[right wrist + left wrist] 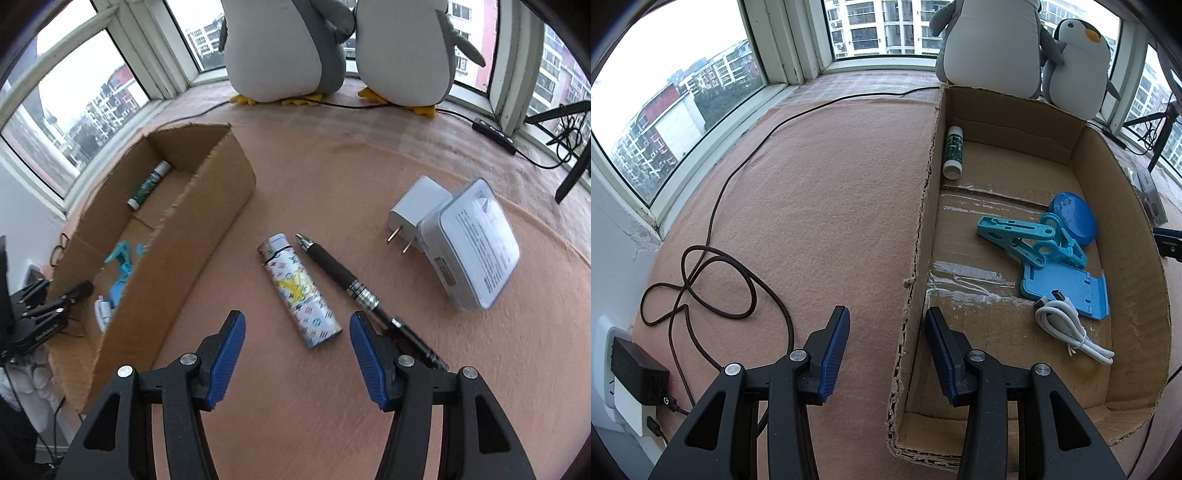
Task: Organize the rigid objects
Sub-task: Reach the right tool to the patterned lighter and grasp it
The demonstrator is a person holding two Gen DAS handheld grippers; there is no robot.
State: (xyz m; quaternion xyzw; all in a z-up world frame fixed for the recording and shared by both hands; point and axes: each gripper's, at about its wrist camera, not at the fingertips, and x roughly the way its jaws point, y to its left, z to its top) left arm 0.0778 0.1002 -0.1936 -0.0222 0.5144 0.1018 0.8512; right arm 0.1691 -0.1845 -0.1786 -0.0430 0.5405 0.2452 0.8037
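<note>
Left wrist: pink felt mat (820, 206) beneath bay windows (683, 107).

Each of the two hand-held tools, the left gripper (886, 317) and the right gripper (297, 321), is built from matte black linkage arms with triangular cut-outs. Round silver screws are set at the joints, two per side. The fingers (834, 354) are faced with ribbed blue pads, tapered toward the tips, and the same blue pads (225, 354) are seen on the right one
</note>
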